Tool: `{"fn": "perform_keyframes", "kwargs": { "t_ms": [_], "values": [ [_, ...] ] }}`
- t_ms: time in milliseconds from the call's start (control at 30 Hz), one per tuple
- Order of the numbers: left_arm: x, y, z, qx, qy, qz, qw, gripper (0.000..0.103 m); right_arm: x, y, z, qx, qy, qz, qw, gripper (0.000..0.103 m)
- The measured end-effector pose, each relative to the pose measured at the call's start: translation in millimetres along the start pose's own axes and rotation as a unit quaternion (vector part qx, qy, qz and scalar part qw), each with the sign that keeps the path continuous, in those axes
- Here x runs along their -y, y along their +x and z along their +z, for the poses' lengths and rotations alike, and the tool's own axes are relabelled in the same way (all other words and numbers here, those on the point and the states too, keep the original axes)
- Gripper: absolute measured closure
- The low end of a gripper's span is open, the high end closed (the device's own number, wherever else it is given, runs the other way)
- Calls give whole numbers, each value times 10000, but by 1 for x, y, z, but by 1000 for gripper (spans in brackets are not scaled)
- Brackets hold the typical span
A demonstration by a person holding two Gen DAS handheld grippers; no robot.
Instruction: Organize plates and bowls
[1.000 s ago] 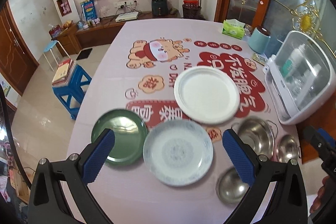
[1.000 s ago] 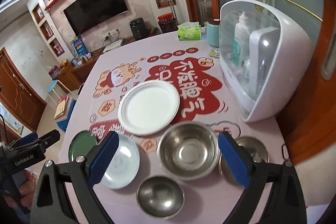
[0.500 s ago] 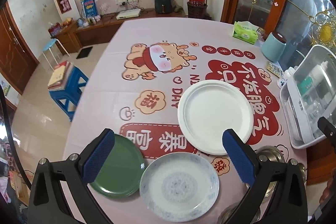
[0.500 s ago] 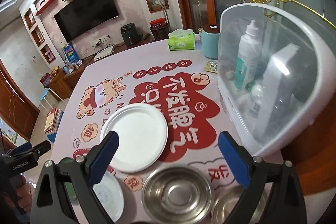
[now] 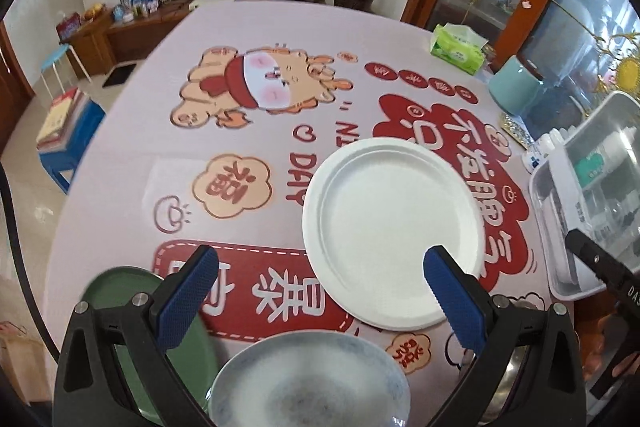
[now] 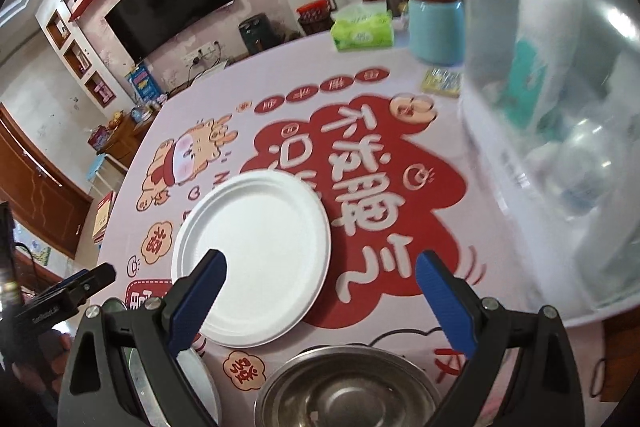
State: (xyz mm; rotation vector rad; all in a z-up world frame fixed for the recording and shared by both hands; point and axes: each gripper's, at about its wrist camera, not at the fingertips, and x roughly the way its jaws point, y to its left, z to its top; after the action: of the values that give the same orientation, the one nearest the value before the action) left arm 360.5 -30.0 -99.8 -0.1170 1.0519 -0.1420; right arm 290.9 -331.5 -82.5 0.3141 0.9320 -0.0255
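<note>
A white plate (image 5: 394, 231) lies on the printed tablecloth; it also shows in the right wrist view (image 6: 256, 257). A blue-patterned plate (image 5: 312, 383) and a green plate (image 5: 132, 331) lie nearest me in the left wrist view. A steel bowl (image 6: 348, 387) sits at the bottom of the right wrist view. My left gripper (image 5: 320, 291) is open and empty, above the near edge of the white plate. My right gripper (image 6: 320, 299) is open and empty, above the cloth between the white plate and the steel bowl.
A white domed plastic rack (image 6: 560, 107) with bottles stands along the table's right side. A teal canister (image 6: 436, 27) and a green tissue pack (image 6: 360, 29) stand at the far right. A blue stool (image 5: 68, 143) stands on the floor to the left.
Both grippers have moved forward and lower over the table, so the white plate looks larger and the near plates and bowls have slid to the bottom edge. Both stay open.
</note>
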Motion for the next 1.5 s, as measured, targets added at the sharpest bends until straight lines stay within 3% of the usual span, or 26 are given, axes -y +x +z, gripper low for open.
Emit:
{"fn": "perform_keyframes", "kwargs": {
  "t_ms": [300,467,733,1033,1200,1500],
  "values": [
    [-8,59,-9,-393,-349,-95,9986,3,12,53,-10,-500,205,211,9983,7],
    [-6,81,-11,-589,-345,-49,9977,6,24,76,-15,-821,601,496,9936,14],
    [-2,106,-14,-847,-362,-165,9956,6,36,100,-22,-1214,990,774,9846,39],
    [5,124,-17,-1024,-312,-195,9941,7,37,109,-24,-1338,1022,1029,9803,66],
    [11,126,-17,-929,-164,-150,9954,10,38,113,-26,-1420,1122,1199,9762,77],
    [22,123,-18,-901,82,-300,9954,37,37,118,-29,-1512,1185,1354,9720,87]
  ]
}}
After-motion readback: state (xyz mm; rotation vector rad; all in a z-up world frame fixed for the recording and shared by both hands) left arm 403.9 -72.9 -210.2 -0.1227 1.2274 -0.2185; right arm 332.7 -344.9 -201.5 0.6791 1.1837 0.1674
